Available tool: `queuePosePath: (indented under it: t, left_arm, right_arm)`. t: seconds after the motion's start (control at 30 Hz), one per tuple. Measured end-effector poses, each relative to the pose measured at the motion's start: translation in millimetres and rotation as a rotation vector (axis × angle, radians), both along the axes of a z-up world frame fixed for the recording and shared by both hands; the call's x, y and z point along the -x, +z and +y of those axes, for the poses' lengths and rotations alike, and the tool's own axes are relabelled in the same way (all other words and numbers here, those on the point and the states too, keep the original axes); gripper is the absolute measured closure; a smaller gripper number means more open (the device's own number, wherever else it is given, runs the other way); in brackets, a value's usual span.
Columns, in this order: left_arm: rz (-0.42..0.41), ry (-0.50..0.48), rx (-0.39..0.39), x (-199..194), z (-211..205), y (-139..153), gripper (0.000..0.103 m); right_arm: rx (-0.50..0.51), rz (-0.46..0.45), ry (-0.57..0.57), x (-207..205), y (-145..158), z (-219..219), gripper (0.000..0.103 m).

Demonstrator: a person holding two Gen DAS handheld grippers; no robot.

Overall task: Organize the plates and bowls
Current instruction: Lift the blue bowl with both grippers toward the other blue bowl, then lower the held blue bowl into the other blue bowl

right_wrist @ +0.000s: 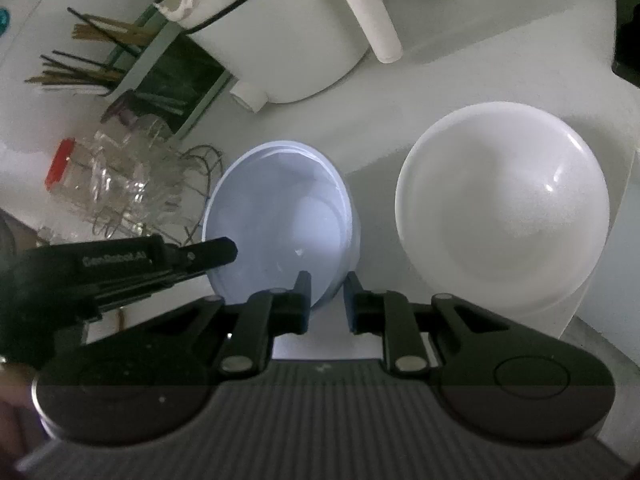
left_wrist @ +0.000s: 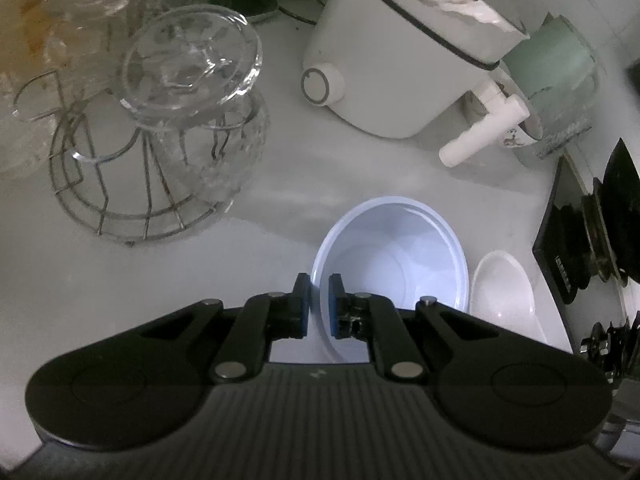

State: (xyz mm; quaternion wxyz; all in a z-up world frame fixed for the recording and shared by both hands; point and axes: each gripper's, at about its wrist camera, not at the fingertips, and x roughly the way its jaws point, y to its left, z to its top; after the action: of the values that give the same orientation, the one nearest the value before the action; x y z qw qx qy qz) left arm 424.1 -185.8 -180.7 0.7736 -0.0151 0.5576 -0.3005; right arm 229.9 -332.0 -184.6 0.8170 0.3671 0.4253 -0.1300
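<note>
The blue bowl [left_wrist: 390, 264] stands upright on the counter [left_wrist: 280, 208], just beside a white bowl [right_wrist: 500, 208] that sits near the counter's right-hand edge; the two look close, but whether they touch I cannot tell. The left gripper [left_wrist: 319, 304] has its fingers pinching the blue bowl's near-left rim, one pad outside the wall and one inside. The right gripper [right_wrist: 327, 300] straddles the same bowl's near-right rim; its fingers are drawn close about the wall, though a sliver of gap shows on the outer side, so the pinch looks less sure than the left one. In the right view the left gripper's finger [right_wrist: 208, 254] reaches in over the rim from the left.

The step in hand is, I judge, taking hold of the blue bowl with both grippers, probably to stack it with the white one. The next move calls for a level lift with both hands together, since a thin plastic rim held at two points may flex or slip, then a short carry to the right, kept clear of the white bowl's rim.

The counter is pale, smooth and dimly lit. Farther back on the left stands a wire rack [left_wrist: 132, 184] with upturned glassware [left_wrist: 192, 60], and behind the bowls a white cooker [left_wrist: 400, 52] with a long handle [left_wrist: 484, 124]. A holder with chopsticks [right_wrist: 88, 52] sits toward the back, and a dark appliance [left_wrist: 560, 240] lies at the right edge.
</note>
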Motion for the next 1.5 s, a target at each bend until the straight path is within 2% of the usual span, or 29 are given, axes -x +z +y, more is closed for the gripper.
queuePosePath:
  t: [0.17, 0.37, 0.6, 0.97, 1.13, 1.27, 1.5]
  left_arm:
    - [-0.014, 0.024, 0.002, 22.5, 8.8, 16.3, 0.092]
    - [-0.019, 0.044, 0.032, 54.1, 17.7, 38.7, 0.092]
    - [-0.046, 0.030, 0.027, 88.8, 22.0, 59.5, 0.092]
    - [-0.049, 0.078, 0.054, 127.1, 47.1, 66.9, 0.091]
    - [-0.054, 0.136, 0.054, 132.3, 63.6, 72.0, 0.091]
    - [-0.067, 0.188, 0.064, 131.7, 79.7, 75.7, 0.091]
    - [-0.097, 0.326, 0.087, 132.0, 113.4, 80.7, 0.091]
  right_arm:
    - [0.012, -0.021, 0.047, 10.6, 11.0, 1.6, 0.083]
    - [-0.003, -0.048, 0.043, 33.1, 26.6, -1.5, 0.083]
    - [0.032, -0.055, 0.068, 54.2, 43.1, -0.1, 0.083]
    - [0.023, -0.047, 0.087, 70.9, 56.0, 6.1, 0.083]
    - [0.034, -0.027, 0.152, 62.8, 59.8, 15.9, 0.083]
    - [0.056, -0.048, 0.220, 50.6, 67.3, 25.0, 0.083]
    - [0.083, -0.056, 0.348, 21.5, 72.7, 47.7, 0.083]
